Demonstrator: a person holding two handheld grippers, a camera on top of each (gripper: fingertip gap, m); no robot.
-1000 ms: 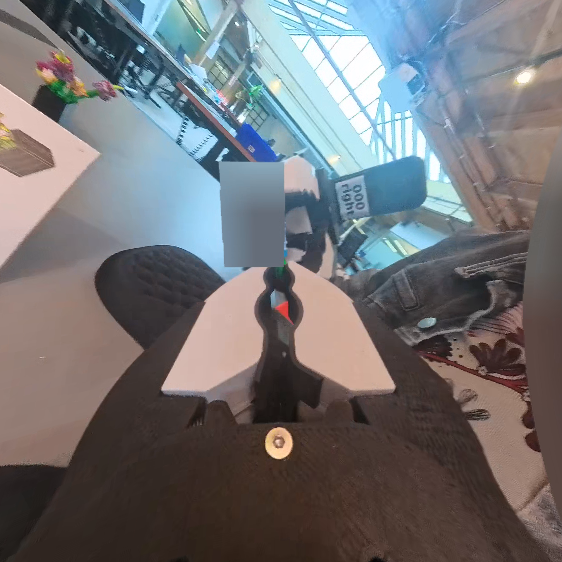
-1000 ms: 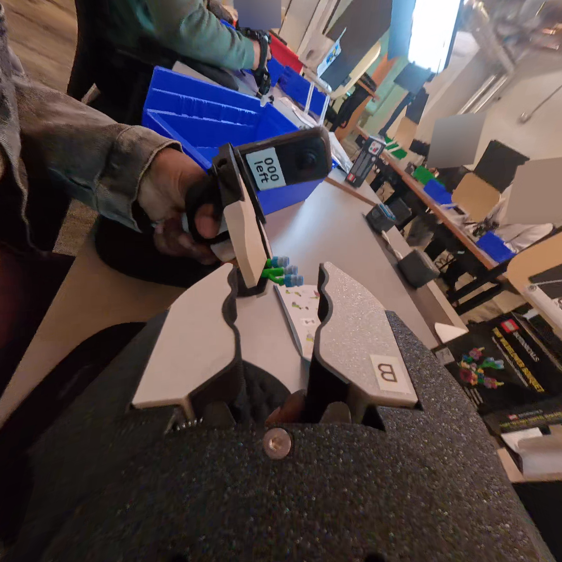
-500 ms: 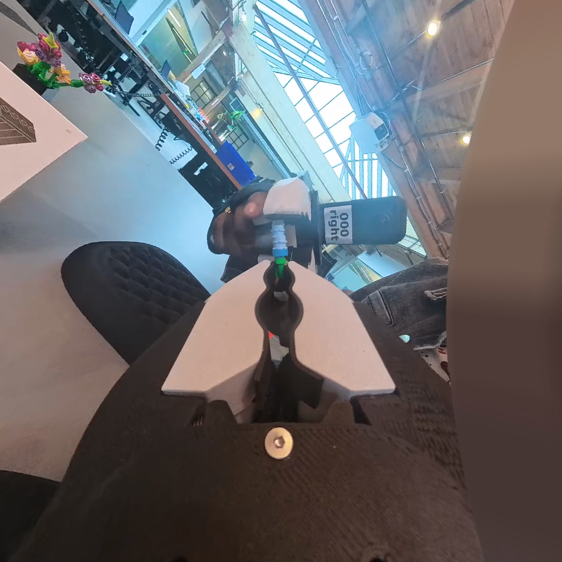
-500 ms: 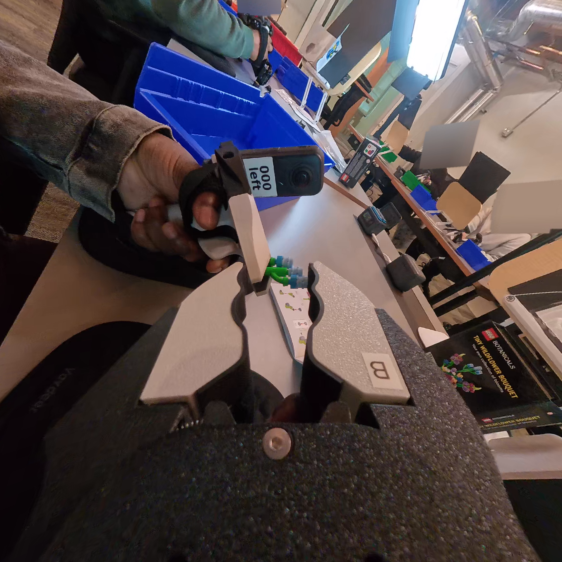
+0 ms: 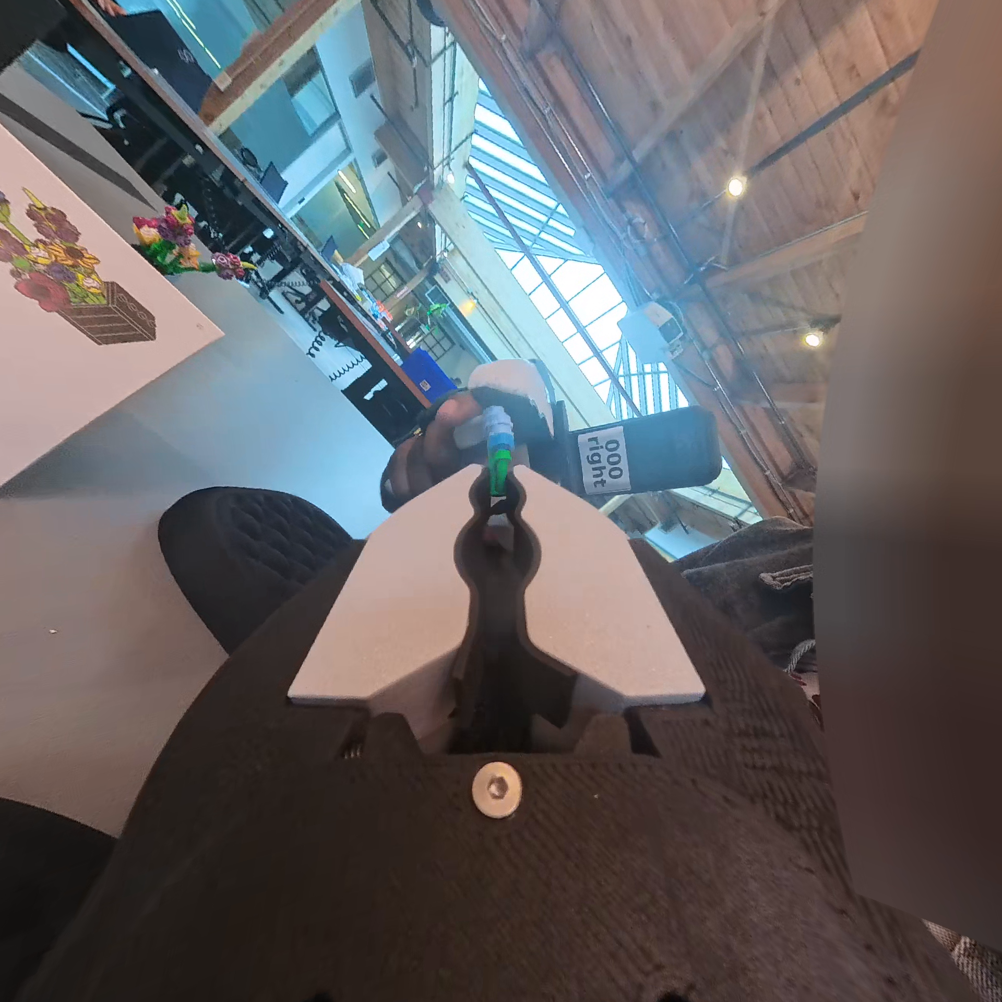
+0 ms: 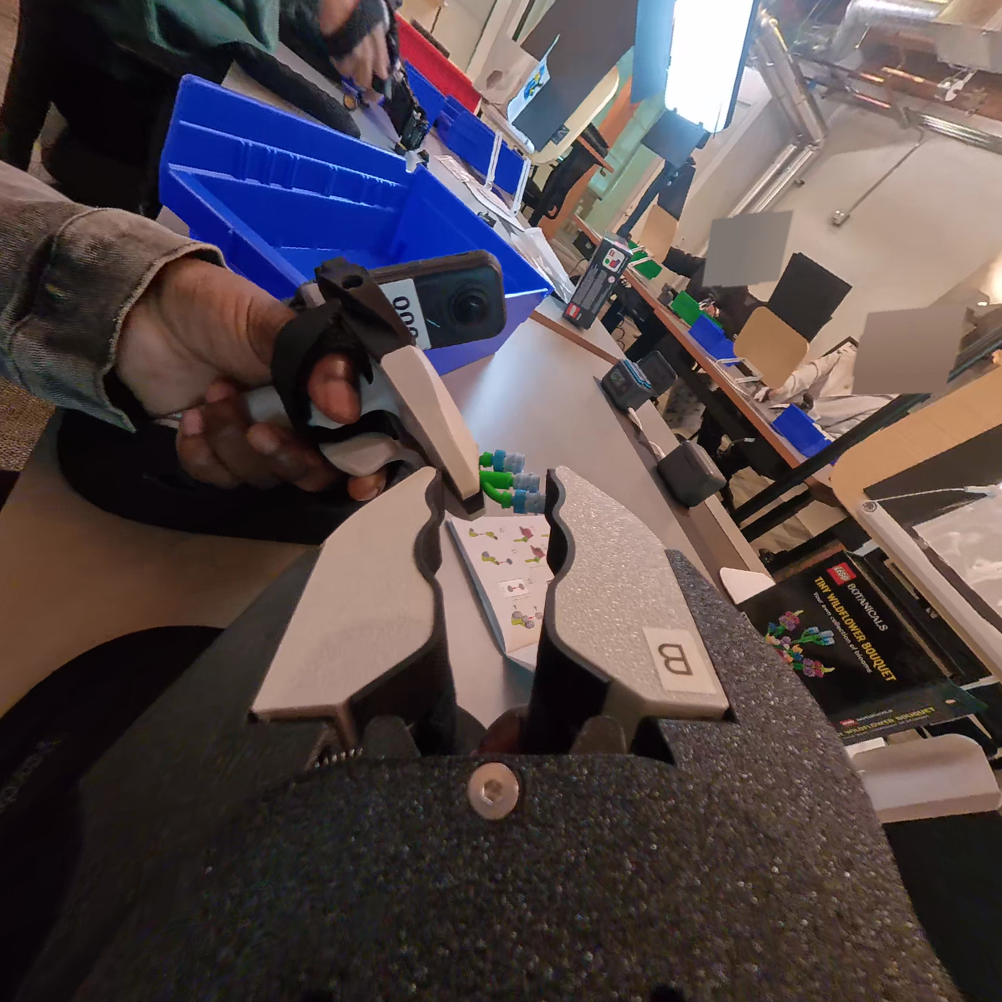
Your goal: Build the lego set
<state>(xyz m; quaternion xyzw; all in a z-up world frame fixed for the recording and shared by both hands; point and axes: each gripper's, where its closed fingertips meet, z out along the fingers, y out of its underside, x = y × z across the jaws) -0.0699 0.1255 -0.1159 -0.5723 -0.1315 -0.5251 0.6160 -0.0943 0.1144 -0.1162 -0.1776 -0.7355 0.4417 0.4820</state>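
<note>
My left gripper (image 5: 498,480) is shut on a small green lego stem (image 5: 496,470) whose blue and pale flower pieces (image 5: 496,428) stick out past the tips. In the right wrist view, the left gripper (image 6: 467,490) is held in a hand and holds the branched green stem (image 6: 494,481). The stem's three blue ends (image 6: 521,481) point at my right gripper's right finger. My right gripper (image 6: 493,482) is open and empty. Its tips stand on either side of the stem, and the right fingertip (image 6: 558,488) is very close to the blue ends.
An instruction booklet (image 6: 504,575) lies on the grey table (image 6: 531,390) below the grippers. A blue bin (image 6: 303,206) stands behind and the lego box (image 6: 846,650) is at the right. A black pad (image 5: 244,547), a flower picture sheet (image 5: 81,336) and a built bouquet (image 5: 173,238) lie to the left. Another person is working at the far end of the table. My left and right fingertips are right by each other. From either gripper's tips it is about 30 centimeters to the built bouquet (image 5: 173,238).
The left gripper with the stem has come closer to the right gripper's tips and tilted upward. The right jaws have narrowed a little and stay open.
</note>
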